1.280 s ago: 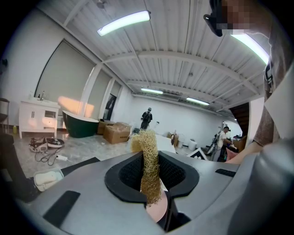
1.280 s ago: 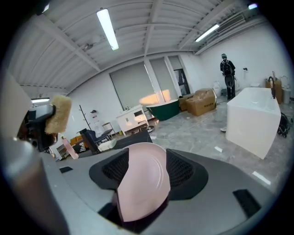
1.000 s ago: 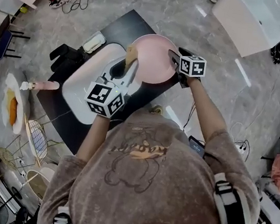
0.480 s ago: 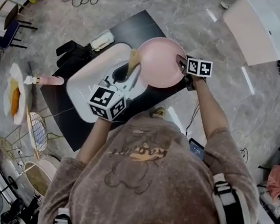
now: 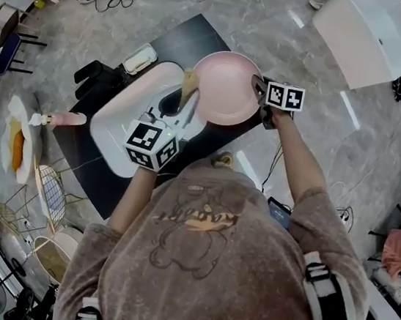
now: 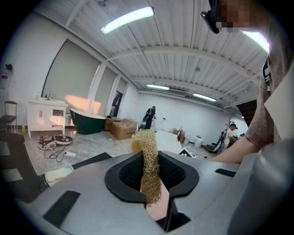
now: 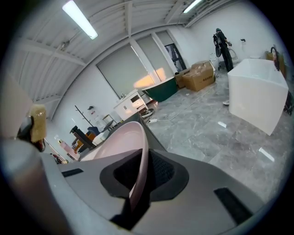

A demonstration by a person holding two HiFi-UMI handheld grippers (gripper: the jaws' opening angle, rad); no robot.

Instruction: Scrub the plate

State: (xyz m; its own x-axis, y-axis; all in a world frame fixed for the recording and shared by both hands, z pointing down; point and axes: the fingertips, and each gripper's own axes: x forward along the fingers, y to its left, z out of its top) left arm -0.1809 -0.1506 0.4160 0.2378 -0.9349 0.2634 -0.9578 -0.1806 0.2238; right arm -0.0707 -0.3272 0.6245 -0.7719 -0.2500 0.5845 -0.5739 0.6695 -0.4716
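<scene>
A pink plate [image 5: 225, 87] is held over the black table [image 5: 177, 34], beside a white sink basin [image 5: 116, 129]. My right gripper [image 5: 259, 90] has the plate's right rim [image 7: 133, 151] between its pads, and its jaws are closing onto that rim. My left gripper [image 5: 186, 105] is shut on a tan mesh scrubber [image 6: 148, 160], which stands upright between its pads. In the head view the scrubber [image 5: 190, 84] sits at the plate's left edge. The scrubber [image 7: 38, 123] also shows far left in the right gripper view.
A white soap dish [image 5: 137, 58] lies at the basin's far corner. A pink bottle [image 5: 61, 121] and a wire rack [image 5: 51, 194] are left of the table. A big white box [image 5: 371, 28] stands at the back right. Cables lie on the marble floor.
The right gripper's jaws have come together on the plate's rim. Plate and both grippers have shifted only slightly in the head view.
</scene>
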